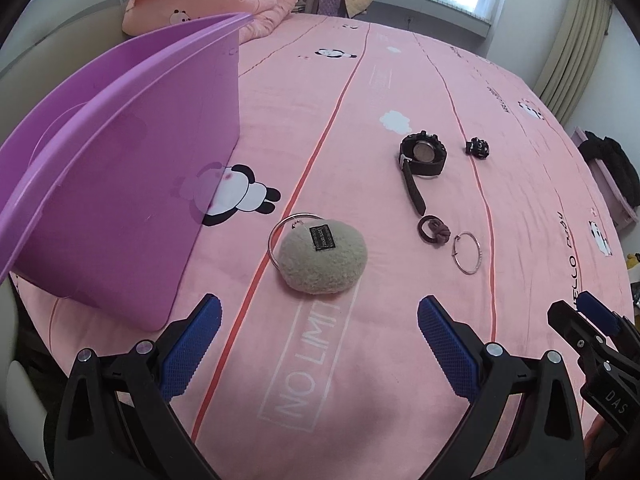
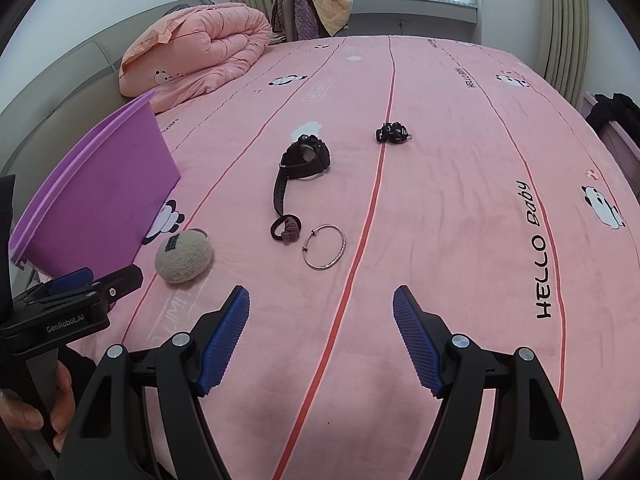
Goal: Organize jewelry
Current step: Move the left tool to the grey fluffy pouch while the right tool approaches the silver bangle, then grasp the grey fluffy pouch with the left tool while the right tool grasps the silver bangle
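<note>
On the pink bedsheet lie a beige fuzzy pouch [image 1: 323, 257] [image 2: 184, 255] on a metal ring, a black wristwatch [image 1: 422, 158] [image 2: 302, 162], a brown hair tie [image 1: 434, 232] [image 2: 286, 229], a silver bangle [image 1: 468, 253] [image 2: 324, 247] and a small black charm [image 1: 477, 148] [image 2: 393, 133]. A purple plastic bin [image 1: 120, 184] [image 2: 100, 188] stands at the left. My left gripper [image 1: 318, 320] is open and empty just short of the pouch. My right gripper [image 2: 322, 312] is open and empty, short of the bangle.
A folded peach quilt [image 2: 200, 56] lies at the bed's far left. Clothes hang on a chair [image 2: 312, 4] by the window. A dark garment [image 2: 618, 116] lies beyond the bed's right edge. The right gripper shows at the left wrist view's lower right [image 1: 592, 328].
</note>
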Tool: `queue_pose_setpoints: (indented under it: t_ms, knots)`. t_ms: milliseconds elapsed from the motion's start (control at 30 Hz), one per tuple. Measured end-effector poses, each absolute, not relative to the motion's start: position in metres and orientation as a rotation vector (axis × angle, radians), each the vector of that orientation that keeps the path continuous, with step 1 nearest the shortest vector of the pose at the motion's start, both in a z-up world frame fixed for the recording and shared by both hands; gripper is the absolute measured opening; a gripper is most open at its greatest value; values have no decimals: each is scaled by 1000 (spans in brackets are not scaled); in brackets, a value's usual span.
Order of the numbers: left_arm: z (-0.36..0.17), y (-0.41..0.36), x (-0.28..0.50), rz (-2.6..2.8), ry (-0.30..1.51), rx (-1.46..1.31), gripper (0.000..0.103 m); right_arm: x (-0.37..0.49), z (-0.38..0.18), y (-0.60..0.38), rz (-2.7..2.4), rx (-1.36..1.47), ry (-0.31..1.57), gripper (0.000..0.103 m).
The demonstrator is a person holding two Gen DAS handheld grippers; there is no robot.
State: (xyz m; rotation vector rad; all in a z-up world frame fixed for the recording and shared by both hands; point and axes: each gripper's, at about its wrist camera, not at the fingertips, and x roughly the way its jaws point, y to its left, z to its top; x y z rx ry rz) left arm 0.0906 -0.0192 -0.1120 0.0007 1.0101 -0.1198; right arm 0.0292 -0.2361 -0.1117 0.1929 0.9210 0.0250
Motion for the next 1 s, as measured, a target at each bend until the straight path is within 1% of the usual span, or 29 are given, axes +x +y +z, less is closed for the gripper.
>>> queue_pose_setpoints:
  t_ms: [467, 1000]
  knots:
    - [-157, -28, 128, -97, 1058, 30, 97, 76, -160, -235, 33, 179, 980, 71]
    - [-178, -35, 156, -114, 1076, 31, 97, 124, -194, -228, 14, 102, 1029, 71]
